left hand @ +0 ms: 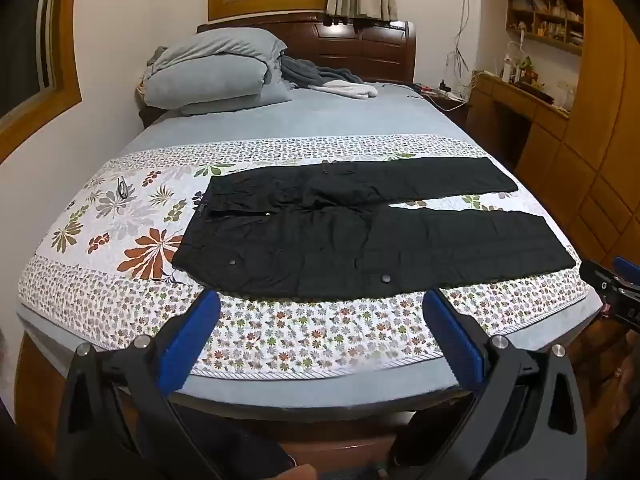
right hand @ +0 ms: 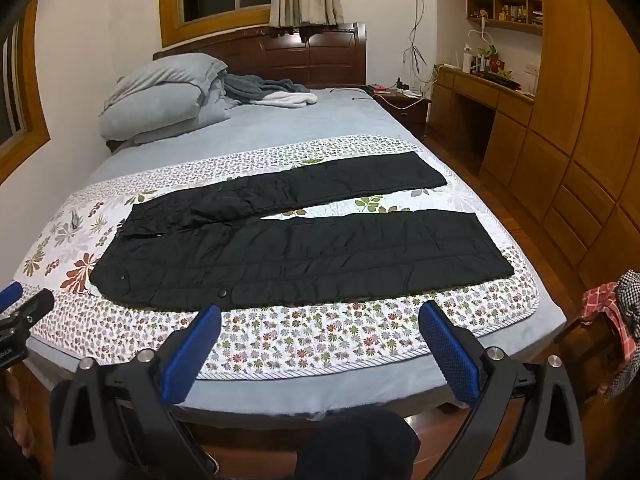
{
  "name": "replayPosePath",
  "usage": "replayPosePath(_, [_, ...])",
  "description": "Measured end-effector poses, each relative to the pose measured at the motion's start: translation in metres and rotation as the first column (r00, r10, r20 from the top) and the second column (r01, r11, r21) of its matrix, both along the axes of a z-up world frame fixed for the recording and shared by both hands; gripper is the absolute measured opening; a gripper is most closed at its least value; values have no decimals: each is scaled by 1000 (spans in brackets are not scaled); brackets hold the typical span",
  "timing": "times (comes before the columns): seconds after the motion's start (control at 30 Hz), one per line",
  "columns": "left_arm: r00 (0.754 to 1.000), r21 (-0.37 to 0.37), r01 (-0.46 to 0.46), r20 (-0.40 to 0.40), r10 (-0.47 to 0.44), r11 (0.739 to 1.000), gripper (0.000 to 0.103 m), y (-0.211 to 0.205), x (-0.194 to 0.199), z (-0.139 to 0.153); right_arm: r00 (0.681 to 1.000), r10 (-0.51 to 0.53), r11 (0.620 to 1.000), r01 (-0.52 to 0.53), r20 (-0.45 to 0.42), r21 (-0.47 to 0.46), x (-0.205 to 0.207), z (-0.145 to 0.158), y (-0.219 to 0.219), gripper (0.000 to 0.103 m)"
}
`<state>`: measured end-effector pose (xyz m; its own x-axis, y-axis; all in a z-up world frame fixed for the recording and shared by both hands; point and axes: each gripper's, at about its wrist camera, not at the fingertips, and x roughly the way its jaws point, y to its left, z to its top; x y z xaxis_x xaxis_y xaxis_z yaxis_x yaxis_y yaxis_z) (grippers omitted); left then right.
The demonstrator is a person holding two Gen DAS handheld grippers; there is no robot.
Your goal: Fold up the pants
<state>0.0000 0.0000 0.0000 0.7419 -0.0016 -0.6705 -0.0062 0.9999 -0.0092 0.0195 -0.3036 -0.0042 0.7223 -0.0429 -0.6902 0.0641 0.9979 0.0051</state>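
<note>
Black pants (left hand: 360,232) lie flat and spread on a floral quilt (left hand: 280,332) on the bed, waistband to the left, the two legs running right with a gap between them. They also show in the right wrist view (right hand: 288,248). My left gripper (left hand: 320,304) is open and empty, held above the bed's near edge in front of the near leg. My right gripper (right hand: 320,316) is open and empty, also in front of the near leg. Each gripper shows at the edge of the other's view: the right one (left hand: 616,280), the left one (right hand: 24,312).
Grey pillows (left hand: 216,76) and a rumpled blanket (left hand: 320,76) sit at the headboard end. A wooden desk (right hand: 480,92) and wardrobe (right hand: 580,120) line the right wall. A chair with checked cloth (right hand: 612,320) stands at the bed's right corner.
</note>
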Motion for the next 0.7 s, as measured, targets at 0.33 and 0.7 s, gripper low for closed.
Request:
replayPosePath(0.33, [1000, 3, -1, 4, 1, 1000, 101, -2, -2, -1, 1000, -2, 1000, 2, 1, 1, 0, -1, 1, 100])
replayPosePath(0.7, [1000, 6, -3, 1, 3, 1000, 101, -5, 0, 2, 1000, -2, 1000, 2, -1, 4, 1, -1, -1, 100])
